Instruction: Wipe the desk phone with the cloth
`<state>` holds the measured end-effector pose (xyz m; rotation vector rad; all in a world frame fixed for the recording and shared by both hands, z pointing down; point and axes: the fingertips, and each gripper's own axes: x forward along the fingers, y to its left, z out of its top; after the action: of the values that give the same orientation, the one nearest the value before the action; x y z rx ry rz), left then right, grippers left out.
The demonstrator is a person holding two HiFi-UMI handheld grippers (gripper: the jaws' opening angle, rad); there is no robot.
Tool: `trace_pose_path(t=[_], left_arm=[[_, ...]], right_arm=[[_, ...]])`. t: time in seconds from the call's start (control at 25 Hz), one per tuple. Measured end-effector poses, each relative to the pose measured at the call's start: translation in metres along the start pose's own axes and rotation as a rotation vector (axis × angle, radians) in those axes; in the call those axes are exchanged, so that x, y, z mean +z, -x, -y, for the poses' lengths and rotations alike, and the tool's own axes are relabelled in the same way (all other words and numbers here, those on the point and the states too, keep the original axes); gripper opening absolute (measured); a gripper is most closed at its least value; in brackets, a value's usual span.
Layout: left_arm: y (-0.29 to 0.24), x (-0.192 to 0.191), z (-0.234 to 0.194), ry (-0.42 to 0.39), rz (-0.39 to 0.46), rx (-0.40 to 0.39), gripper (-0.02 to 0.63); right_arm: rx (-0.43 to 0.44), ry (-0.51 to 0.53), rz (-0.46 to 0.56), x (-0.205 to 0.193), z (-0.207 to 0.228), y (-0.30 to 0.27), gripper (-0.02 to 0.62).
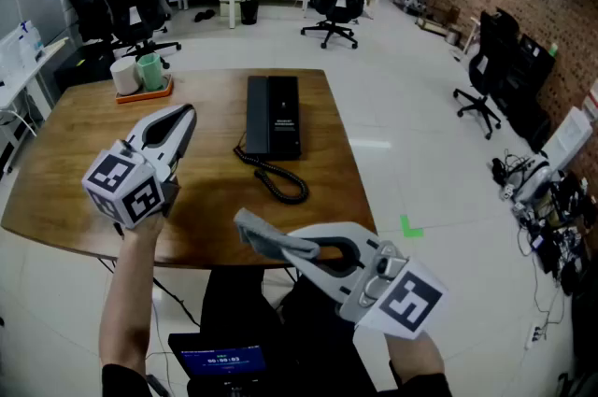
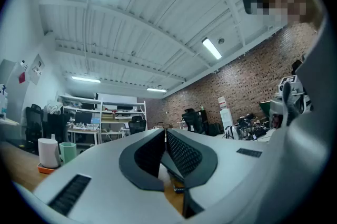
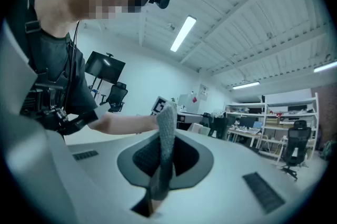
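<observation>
The left tool (image 1: 183,119) hovers over the worktop (image 1: 65,180), jaws together and empty. The desk phone (image 1: 273,117) lies just right of it, toward the far edge. Nearer, the right tool (image 1: 288,244) is clamped on the grey cloth (image 1: 254,232), apart from the phone.

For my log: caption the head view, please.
Right claw grips the cloth; left claw shut; phone lies ahead on the desk.

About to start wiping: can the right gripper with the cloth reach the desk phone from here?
Probably yes. The right gripper, shut on the cloth, hangs at the table's near edge; only bare wood and the coiled cord lie between it and the desk phone.
</observation>
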<state>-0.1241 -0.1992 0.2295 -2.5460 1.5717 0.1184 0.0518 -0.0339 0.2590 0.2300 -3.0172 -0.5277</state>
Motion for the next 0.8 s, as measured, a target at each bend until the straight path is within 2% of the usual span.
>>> trace_pose_path(t=[0.2, 0.36, 0.48, 0.64, 0.8], left_arm=[[-0.039, -0.046, -0.050, 0.023, -0.115, 0.013, 0.002], [-0.065, -0.085, -0.070, 0.098, -0.157, 0.020, 0.001], [-0.075, -0.102, -0.070, 0.114, -0.163, 0.012, 0.002], [-0.080, -0.096, -0.061, 0.103, -0.122, -0.031, 0.000], [-0.077, -0.097, -0.057, 0.102, -0.118, -0.052, 0.000]], right_arm=[[-0.011, -0.028, -0.118, -0.026, 0.024, -0.035, 0.025], [-0.086, -0.018, -0.226, -0.041, 0.084, -0.061, 0.025], [-0.144, 0.045, -0.310, -0.058, 0.144, -0.086, 0.025], [-0.194, 0.158, -0.450, -0.083, 0.216, -0.132, 0.025], [-0.268, 0.263, -0.561, -0.108, 0.271, -0.177, 0.025]])
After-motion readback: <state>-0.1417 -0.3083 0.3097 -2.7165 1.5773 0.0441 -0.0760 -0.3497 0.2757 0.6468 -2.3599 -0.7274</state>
